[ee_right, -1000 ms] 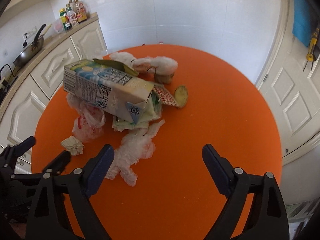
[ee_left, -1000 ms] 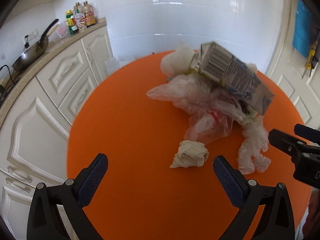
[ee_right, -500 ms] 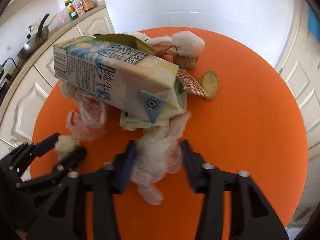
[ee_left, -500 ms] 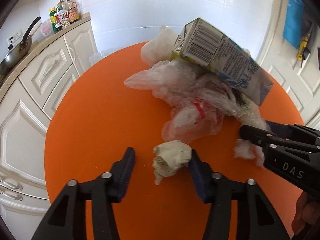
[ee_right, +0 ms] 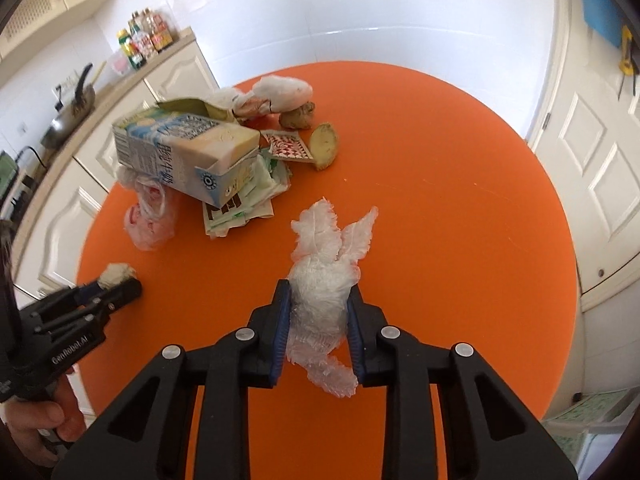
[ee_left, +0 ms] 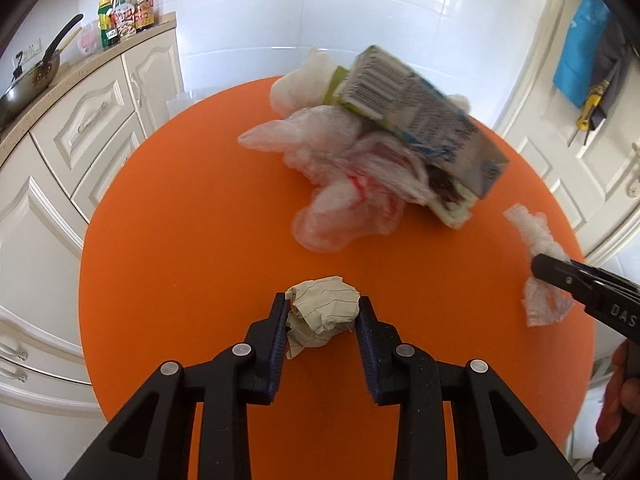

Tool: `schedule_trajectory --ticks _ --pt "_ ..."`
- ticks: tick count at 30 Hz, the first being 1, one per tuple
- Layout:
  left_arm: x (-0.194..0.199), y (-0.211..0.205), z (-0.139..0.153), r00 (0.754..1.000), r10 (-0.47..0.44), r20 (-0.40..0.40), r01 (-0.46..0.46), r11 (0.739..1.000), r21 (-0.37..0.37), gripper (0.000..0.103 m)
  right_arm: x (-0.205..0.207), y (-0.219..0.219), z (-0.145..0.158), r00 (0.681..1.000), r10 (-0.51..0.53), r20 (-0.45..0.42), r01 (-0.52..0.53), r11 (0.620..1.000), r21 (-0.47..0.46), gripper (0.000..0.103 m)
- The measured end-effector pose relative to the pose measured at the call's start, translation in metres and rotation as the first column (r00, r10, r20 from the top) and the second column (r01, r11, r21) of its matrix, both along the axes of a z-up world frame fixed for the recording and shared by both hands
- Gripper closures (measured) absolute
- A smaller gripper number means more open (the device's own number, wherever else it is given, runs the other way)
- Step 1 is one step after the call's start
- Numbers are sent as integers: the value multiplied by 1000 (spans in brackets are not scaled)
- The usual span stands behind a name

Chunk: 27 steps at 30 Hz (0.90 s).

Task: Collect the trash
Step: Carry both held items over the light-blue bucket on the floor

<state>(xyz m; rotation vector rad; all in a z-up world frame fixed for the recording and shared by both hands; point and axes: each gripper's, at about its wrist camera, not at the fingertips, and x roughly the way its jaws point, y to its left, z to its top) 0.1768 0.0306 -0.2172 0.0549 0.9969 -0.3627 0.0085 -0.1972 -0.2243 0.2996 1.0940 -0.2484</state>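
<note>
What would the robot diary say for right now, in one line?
left claw: shut on paper ball | right claw: shut on plastic wrap | carton: on pile | table

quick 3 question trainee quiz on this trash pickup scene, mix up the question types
1. True or false: the left claw is shut on the crumpled paper ball.
2. What does the right claw grip? A) milk carton B) white plastic wrap C) ginger slice
3. Fill in: the milk carton lies on the ______ table.

Key: 1 true; 2 B, the white plastic wrap; 3 orange.
</note>
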Motion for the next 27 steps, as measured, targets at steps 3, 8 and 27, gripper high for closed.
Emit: schedule_trajectory --ticks 3,8,27 --pt "-14 -4 13 1000 -21 15 22 1000 -14 75 -9 -3 6 1000 -3 26 2 1000 12 77" --pt "-32 -21 40 997 -59 58 60 998 -21 75 -17 -7 23 997 -13 81 10 999 36 77" --pt "-86 -213 59 871 -479 111 484 875 -23 74 -158 -171 77 911 -368 183 377 926 -14 77"
